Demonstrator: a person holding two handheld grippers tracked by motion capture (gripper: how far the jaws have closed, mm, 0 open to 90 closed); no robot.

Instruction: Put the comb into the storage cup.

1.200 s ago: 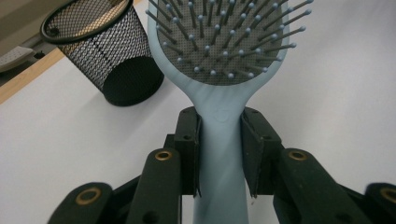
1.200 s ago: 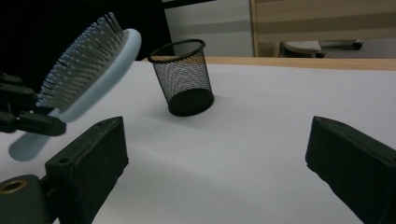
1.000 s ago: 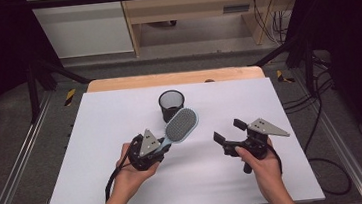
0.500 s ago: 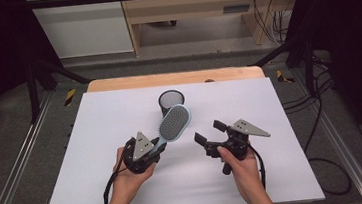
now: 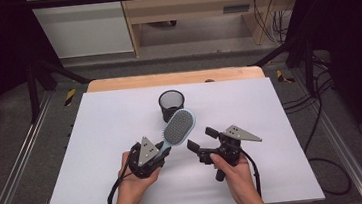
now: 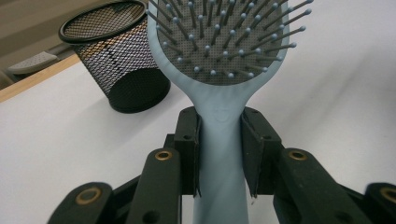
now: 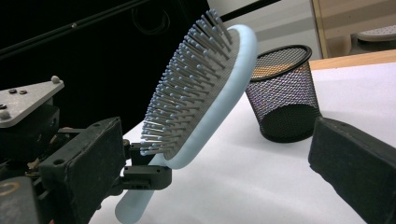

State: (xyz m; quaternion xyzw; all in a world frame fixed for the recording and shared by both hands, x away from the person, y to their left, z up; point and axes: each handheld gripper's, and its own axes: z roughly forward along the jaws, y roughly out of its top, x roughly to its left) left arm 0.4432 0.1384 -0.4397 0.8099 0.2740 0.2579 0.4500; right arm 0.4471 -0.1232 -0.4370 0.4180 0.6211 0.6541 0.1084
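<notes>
Mid-handover, by the look of it: left tool [image 5: 162,149] clamped on the handle of the pale blue hairbrush [image 5: 178,128], head raised over the white counter [image 5: 271,118] just in front of the mesh cup [image 5: 171,104]. Right tool [image 5: 200,139] wide, nothing between its pads — beside the brush head (bristles facing it). Next: closing on the head or neck without slipping on bristles. Handle end cut off in the left gripper view.

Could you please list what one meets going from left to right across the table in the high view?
Left hand-held gripper clamped on the handle → light blue hairbrush → right hand-held gripper, jaws open. The black mesh cup overlaps the brush's span, so it is left out.
</notes>
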